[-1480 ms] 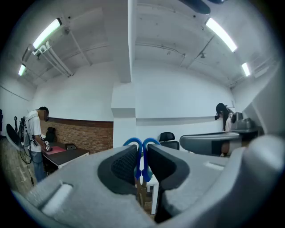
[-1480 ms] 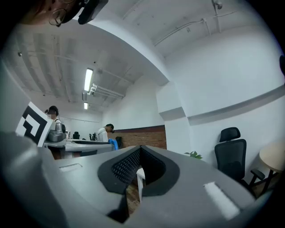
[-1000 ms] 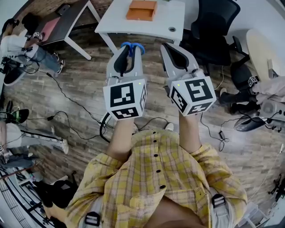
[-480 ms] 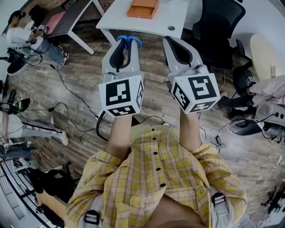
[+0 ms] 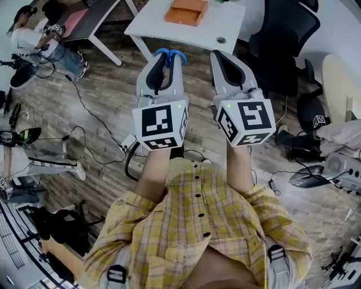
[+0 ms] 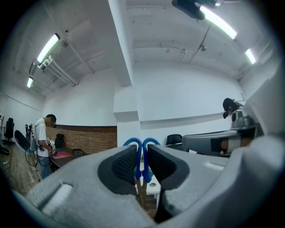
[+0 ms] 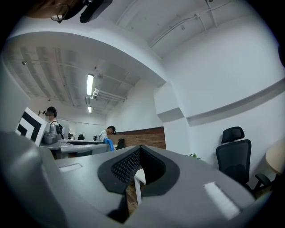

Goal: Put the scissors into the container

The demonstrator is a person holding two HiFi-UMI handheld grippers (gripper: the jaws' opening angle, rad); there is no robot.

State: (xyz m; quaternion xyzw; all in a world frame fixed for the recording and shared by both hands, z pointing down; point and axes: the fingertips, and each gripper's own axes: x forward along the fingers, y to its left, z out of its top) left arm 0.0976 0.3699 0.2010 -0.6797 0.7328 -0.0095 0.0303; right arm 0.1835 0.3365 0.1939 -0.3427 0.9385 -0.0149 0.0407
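Observation:
Blue-handled scissors (image 5: 170,55) stick out forward from my left gripper (image 5: 167,63), which is shut on them; in the left gripper view the two blue handle loops (image 6: 141,148) rise between the black pads (image 6: 122,167). The blades are hidden inside the jaws. My right gripper (image 5: 221,58) is held level beside the left one, jaws together with nothing in them (image 7: 139,155). An orange box (image 5: 186,11) lies on the white table (image 5: 225,22) ahead of both grippers.
A dark desk (image 5: 90,22) stands at the far left with a seated person (image 5: 42,42) beside it. A black office chair (image 5: 282,39) stands right of the white table. Cables (image 5: 96,132) trail over the wooden floor below.
Both grippers have been carried forward together over the floor toward the white table. The scissors stay clamped in the left jaws, and the right jaws stay together.

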